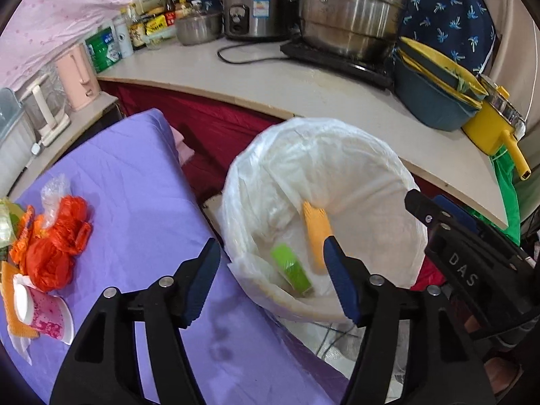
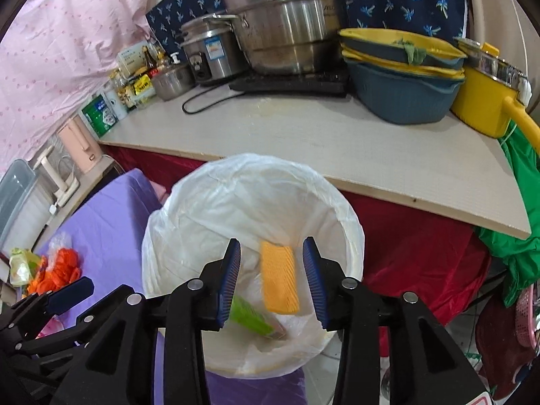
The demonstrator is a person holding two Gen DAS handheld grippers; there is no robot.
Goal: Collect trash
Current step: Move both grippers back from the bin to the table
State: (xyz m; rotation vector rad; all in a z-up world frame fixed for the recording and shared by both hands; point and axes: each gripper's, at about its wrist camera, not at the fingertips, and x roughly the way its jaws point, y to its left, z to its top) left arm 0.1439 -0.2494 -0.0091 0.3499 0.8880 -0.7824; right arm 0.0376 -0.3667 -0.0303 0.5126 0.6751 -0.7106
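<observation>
A bin lined with a white plastic bag [image 1: 337,155] [image 2: 256,182] stands beside a purple-covered table [image 1: 135,195]. Inside lie a yellow sponge [image 1: 317,233] [image 2: 280,276] and a green packet [image 1: 293,270] [image 2: 249,317]. My left gripper [image 1: 270,270] is open and empty over the bin's near rim and the table edge. My right gripper [image 2: 271,270] is open and empty above the bin, the sponge seen between its fingers; it also shows in the left wrist view [image 1: 472,249]. On the table's left lie an orange plastic bag [image 1: 54,243], clear plastic [image 1: 55,192], a pink paper cup [image 1: 44,314] and tissue.
Behind the bin runs a beige counter [image 1: 303,81] with a steel steamer pot [image 1: 351,10], rice cooker [image 1: 256,10], blue and yellow basins [image 1: 435,91], a yellow pan [image 1: 489,131] and bottles. A pink jug [image 1: 77,74] stands at left. Red cloth hangs under the counter.
</observation>
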